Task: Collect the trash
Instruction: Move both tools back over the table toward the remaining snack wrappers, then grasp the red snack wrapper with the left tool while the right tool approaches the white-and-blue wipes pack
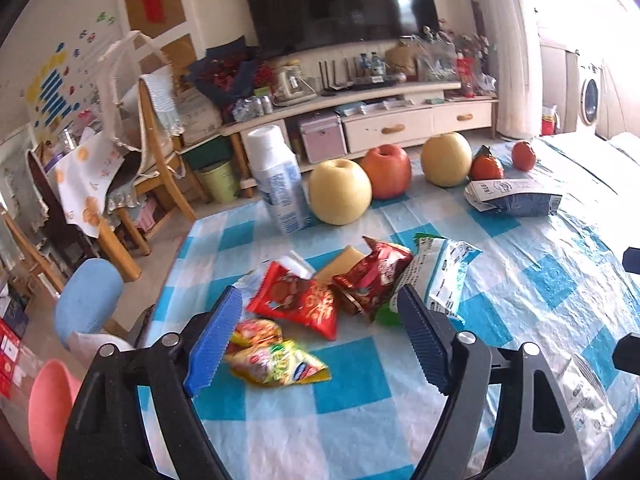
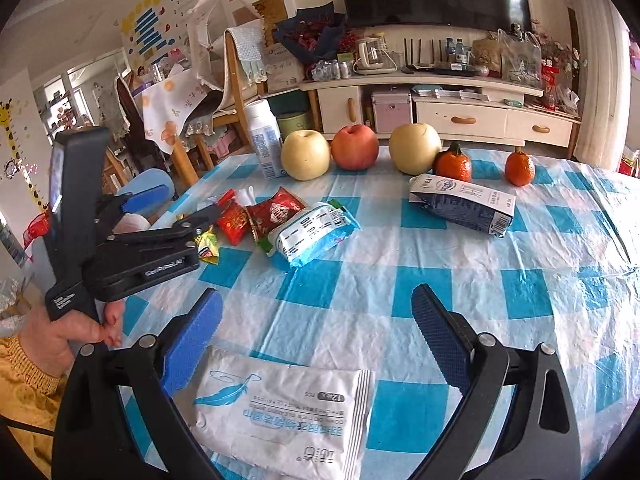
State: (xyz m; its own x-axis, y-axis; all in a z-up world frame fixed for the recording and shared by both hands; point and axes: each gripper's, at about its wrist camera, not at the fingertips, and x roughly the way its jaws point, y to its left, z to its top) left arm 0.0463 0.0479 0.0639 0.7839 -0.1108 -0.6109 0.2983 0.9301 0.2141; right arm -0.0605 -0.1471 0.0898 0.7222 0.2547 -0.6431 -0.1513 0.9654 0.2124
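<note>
The left tongs point(image 1: 320, 340) hang spread over the checked surface point(image 1: 520, 300), nothing pinched between their blue pads. Just ahead of them lies a heap of trash — a red snack wrapper point(image 1: 298, 300) between the tips, a dark red wrapper point(image 1: 370, 276) and a white and blue packet point(image 1: 436, 272) close to the right pad, and a yellow-green wrapper point(image 1: 276, 362) just inside the left pad, though I cannot tell if it touches. Beyond the heap stand a white bottle point(image 1: 278, 180), a row of fruit point(image 1: 340, 192) and a flattened carton point(image 1: 514, 196).

The right tongs point(image 2: 316, 324) are also spread wide and grip nothing. A white wipes packet point(image 2: 280, 416) lies flat on the surface point(image 2: 520, 280) low between their arms — its left edge just beside the left pad. The trash heap point(image 2: 280, 220) sits well ahead to their left, where a hand point(image 2: 64, 336) holds the left tongs point(image 2: 192, 216).
</note>
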